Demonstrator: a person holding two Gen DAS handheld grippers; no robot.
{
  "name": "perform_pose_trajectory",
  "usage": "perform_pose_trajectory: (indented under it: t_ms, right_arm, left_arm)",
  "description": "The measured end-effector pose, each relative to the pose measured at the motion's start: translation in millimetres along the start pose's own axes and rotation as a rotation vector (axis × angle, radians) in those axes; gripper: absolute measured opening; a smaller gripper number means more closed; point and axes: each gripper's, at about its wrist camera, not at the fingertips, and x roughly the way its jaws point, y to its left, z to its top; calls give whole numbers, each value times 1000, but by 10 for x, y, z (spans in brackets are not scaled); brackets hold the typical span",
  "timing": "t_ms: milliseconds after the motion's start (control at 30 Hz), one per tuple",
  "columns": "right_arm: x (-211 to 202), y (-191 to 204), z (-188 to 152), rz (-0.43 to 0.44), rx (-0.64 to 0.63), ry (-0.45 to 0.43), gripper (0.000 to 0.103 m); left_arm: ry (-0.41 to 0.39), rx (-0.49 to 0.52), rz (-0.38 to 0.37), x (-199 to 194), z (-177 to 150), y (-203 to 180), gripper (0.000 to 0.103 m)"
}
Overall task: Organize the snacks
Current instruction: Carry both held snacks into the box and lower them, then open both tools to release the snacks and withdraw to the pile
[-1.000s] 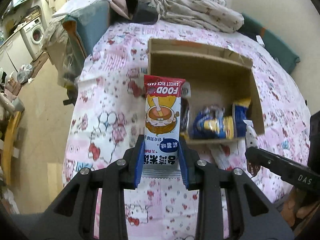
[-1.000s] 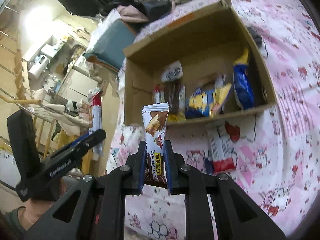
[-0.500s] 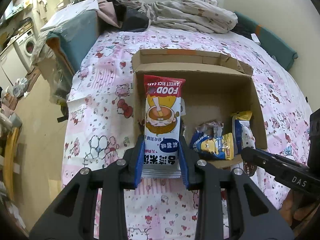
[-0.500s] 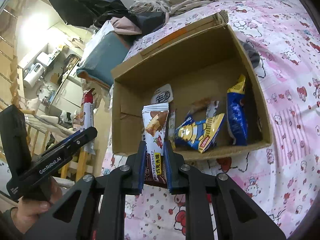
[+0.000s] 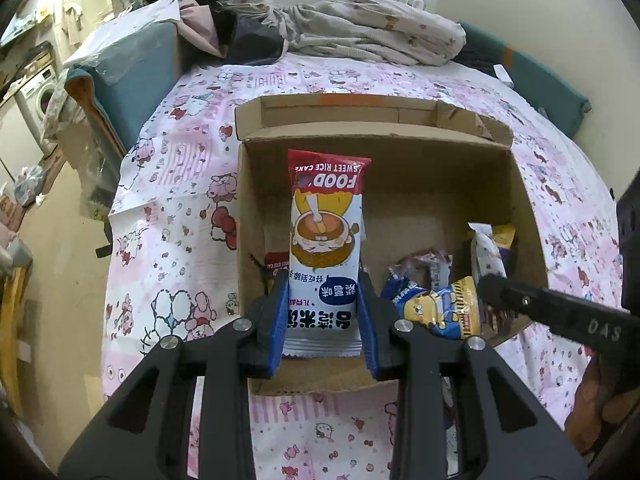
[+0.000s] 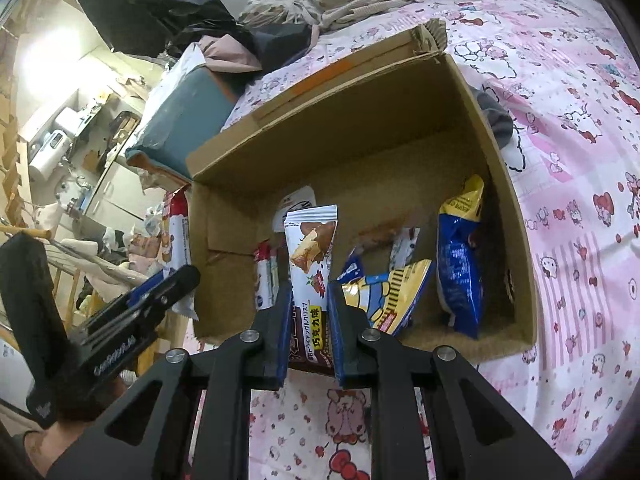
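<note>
Rice cake packet (image 5: 325,248) between left jaws, over cardboard box (image 5: 400,144)

Red-topped white rice cake packet (image 5: 326,248) at centre, brown cardboard box (image 5: 400,184) behind, blue-and-yellow snack bag (image 5: 438,306) at four o'clock, pink cartoon-print bedsheet (image 5: 172,200) all round.
</note>
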Motion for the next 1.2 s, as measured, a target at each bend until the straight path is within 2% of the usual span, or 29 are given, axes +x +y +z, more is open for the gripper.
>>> perform_pose_trajectory:
  t_ms: [167, 733, 833, 900, 967, 1100, 1133, 1167, 1200]
  right_arm:
    - [149, -56, 63, -2, 19, 27, 18]
    - [253, -155, 26, -14, 54, 66, 21]
    - [266, -144, 27, -8, 47, 69, 21]
    - [268, -127, 27, 4, 45, 71, 21]
    - [266, -116, 28, 11, 45, 67, 22]
    - [223, -100, 46, 29, 40, 51, 23]
    - [211, -102, 50, 34, 42, 48, 31]
    - [197, -101, 47, 34, 47, 44, 46]
    - [165, -106, 46, 36, 54, 28, 55]
  left_arm:
    - [8, -37, -11, 91, -31, 57, 28]
    - [45, -21, -9, 196, -94, 34, 31]
    - [54, -24, -4, 188, -98, 40, 42]
    - [55, -34, -4, 180, -96, 61, 61]
    - [52, -55, -19, 162, -95, 89, 71]
    - [52, -57, -26, 145, -109, 74, 81]
    - [54, -50, -21, 148, -118, 61, 82]
    - [59, -46, -24, 155, -127, 52, 82]
    - [60, -45, -24, 155, -133, 44, 83]
